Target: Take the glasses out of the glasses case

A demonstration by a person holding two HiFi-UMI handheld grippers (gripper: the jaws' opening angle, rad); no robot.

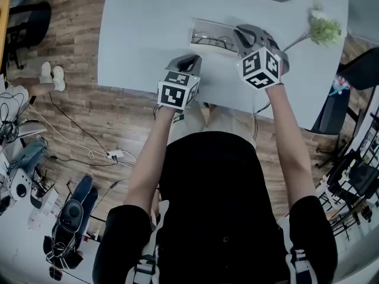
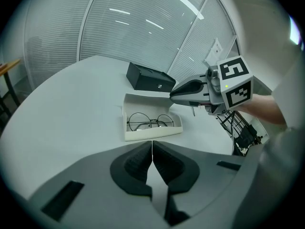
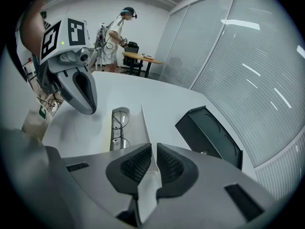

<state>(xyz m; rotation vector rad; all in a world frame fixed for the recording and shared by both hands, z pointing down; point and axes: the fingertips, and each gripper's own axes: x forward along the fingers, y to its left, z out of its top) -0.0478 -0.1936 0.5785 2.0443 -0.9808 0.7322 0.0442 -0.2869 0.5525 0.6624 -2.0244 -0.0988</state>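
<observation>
Pinching the raised lid (image 3: 138, 128) of the open case (image 2: 143, 135) at one end, the right claw (image 3: 153, 151) steadies it on the surface (image 2: 66, 104). The left claw (image 2: 152, 150) hovers near the case, pressed together and empty. The glasses (image 2: 151, 122) lie inside. If that thin lid slips from the pinch, the light case may slide or tip. If the left claw goes in unopened, it will likely shove the wire frame instead of gripping it. Clamping a lens risks bending the frame.
</observation>
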